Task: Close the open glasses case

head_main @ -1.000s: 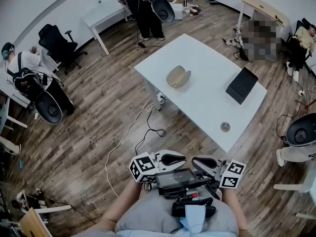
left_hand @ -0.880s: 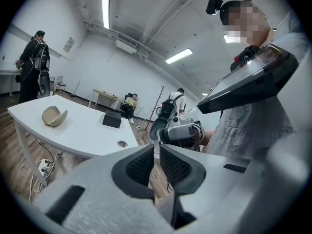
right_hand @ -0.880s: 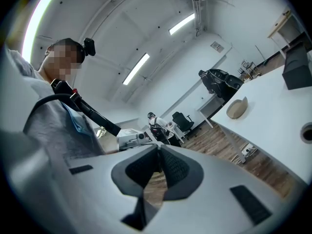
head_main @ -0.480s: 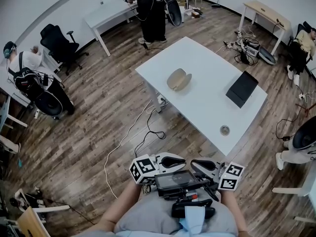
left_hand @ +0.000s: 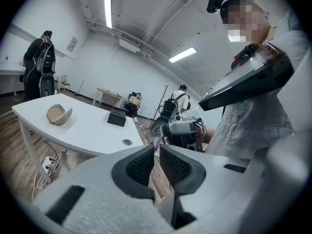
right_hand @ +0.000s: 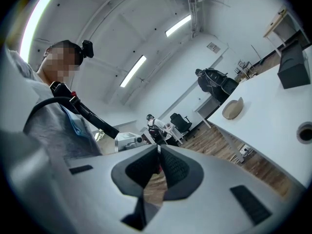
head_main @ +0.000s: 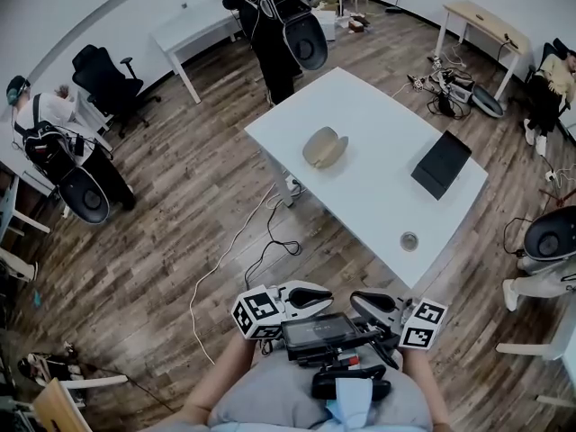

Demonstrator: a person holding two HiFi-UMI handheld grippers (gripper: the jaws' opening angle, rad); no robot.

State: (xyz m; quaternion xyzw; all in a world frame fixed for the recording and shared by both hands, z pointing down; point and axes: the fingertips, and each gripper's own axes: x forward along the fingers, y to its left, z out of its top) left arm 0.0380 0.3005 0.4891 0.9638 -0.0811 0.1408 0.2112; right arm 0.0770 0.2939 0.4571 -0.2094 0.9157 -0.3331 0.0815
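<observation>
Glasses case (head_main: 325,146): lies on the white table (head_main: 360,196), on the half of the table farther from the operator and well apart from the table's other items. It is a pale tan, clamshell-type case with rounded shells. Both halves are spread apart and hinged along one side, so it is open. No glasses can be made out inside at this range. Task status: not begun as far as the views show. The case is untouched and nothing is near it. All of the work remains: approach the table, reach the case, fold one shell over the other and press it shut. Also on the table: a dark flat box (head_main: 441,159) toward the table's right end, and a round port (head_main: 409,239) set in the table near its closest corner. Left claw (left_hand: 156,155): jaws brought together, ribbed pads all but meeting, holding nothing. Right claw (right_hand: 159,155): jaws likewise closed, holding nothing. Both claws are held close to the operator's body, well short of the table's near corner, with open wooden floor between them and the table.
</observation>
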